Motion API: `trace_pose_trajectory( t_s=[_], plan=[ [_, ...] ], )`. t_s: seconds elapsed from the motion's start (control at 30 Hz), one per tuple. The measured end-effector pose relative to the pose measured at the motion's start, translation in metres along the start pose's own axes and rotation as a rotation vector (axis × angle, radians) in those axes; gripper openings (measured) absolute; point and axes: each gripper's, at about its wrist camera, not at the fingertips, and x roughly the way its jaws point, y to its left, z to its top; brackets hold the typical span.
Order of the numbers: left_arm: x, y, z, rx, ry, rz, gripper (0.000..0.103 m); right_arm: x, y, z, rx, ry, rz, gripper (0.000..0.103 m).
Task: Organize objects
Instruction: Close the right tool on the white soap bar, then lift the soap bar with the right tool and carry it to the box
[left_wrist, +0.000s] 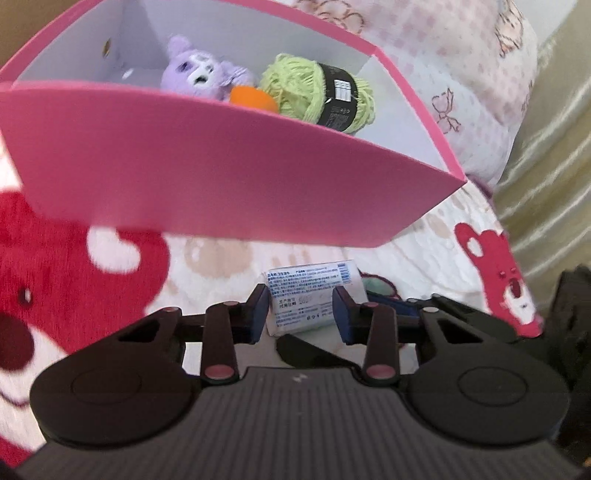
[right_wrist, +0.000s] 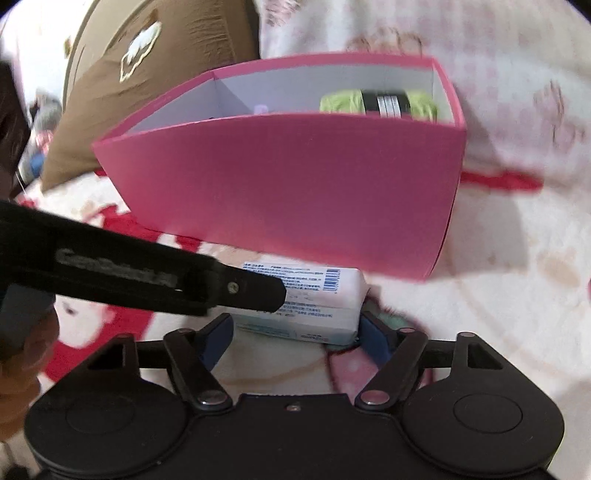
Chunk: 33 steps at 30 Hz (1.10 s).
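A white packet (left_wrist: 306, 291) with blue print lies on the blanket just in front of a pink box (left_wrist: 221, 166). My left gripper (left_wrist: 301, 314) is shut on the packet's near end, with a blue pad on each side. In the right wrist view the same packet (right_wrist: 317, 291) sits between the pads of my right gripper (right_wrist: 295, 339). These jaws stand wide, with a thin gap at the left pad. One of the left gripper's fingers (right_wrist: 251, 290) crosses over the packet from the left. The pink box (right_wrist: 295, 184) holds a purple plush (left_wrist: 199, 70), an orange piece (left_wrist: 251, 98) and green yarn (left_wrist: 306, 88).
A fluffy blanket (left_wrist: 55, 277) with red bears covers the surface. A pink-patterned pillow (left_wrist: 461, 74) lies behind the box, and golden fabric (left_wrist: 546, 166) hangs at the right. A brown cushion (right_wrist: 166, 74) stands at the back left. Something small and teal (right_wrist: 391, 317) peeks out beside the packet.
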Motion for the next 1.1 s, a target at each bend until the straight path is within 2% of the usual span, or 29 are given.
trace_pose_trajectory(
  t_s=[0.07,0.17,0.23,0.3,0.37,0.53,0.6,0.67,0.7,0.8,0.87,0.93,1.0,1.07,1.1],
  plan=[
    [-0.001,0.002,-0.003,-0.028,0.005,-0.007,0.036,0.0,0.0,-0.002,0.013,0.008,0.022,0.087],
    [0.006,0.006,-0.006,-0.053,0.02,0.003,0.035,0.004,0.007,-0.005,-0.029,0.008,-0.007,0.087],
    [0.016,0.014,-0.009,-0.118,0.065,-0.01,0.034,0.007,0.011,-0.007,-0.054,0.005,-0.027,0.087],
    [0.017,0.018,-0.012,-0.144,0.05,-0.031,0.035,0.007,0.015,-0.009,-0.072,0.003,-0.047,0.084],
    [0.014,0.014,-0.013,-0.104,0.029,-0.036,0.035,0.009,0.016,-0.011,-0.091,0.0,-0.067,0.083],
    [0.001,0.002,-0.013,-0.009,-0.012,0.006,0.035,0.01,0.02,-0.011,-0.102,-0.005,-0.081,0.082],
    [-0.008,0.0,-0.011,0.029,-0.039,0.016,0.04,0.009,0.019,-0.011,-0.093,-0.008,-0.073,0.082],
    [-0.012,-0.003,-0.008,0.074,-0.052,0.004,0.053,0.008,0.016,-0.009,-0.081,-0.006,-0.065,0.084],
    [-0.011,-0.006,-0.006,0.099,-0.048,-0.008,0.055,0.009,0.016,-0.009,-0.079,0.002,-0.055,0.085],
    [-0.001,-0.01,-0.003,0.139,-0.018,-0.004,0.051,0.009,0.016,-0.007,-0.08,0.012,-0.044,0.088],
    [0.003,-0.01,-0.003,0.14,-0.028,0.009,0.044,0.008,0.017,-0.007,-0.071,0.011,-0.039,0.088],
    [0.003,-0.007,-0.002,0.119,-0.035,-0.004,0.042,0.007,0.017,-0.007,-0.066,0.003,-0.046,0.088],
    [0.001,-0.003,-0.001,0.087,-0.03,-0.042,0.042,0.006,0.017,-0.007,-0.062,-0.008,-0.053,0.083],
    [0.002,-0.001,-0.002,0.092,-0.007,-0.041,0.042,0.007,0.017,-0.007,-0.086,-0.009,-0.073,0.076],
    [0.002,-0.002,-0.003,0.097,-0.005,-0.035,0.042,0.008,0.017,-0.007,-0.102,-0.009,-0.081,0.075]
  ],
)
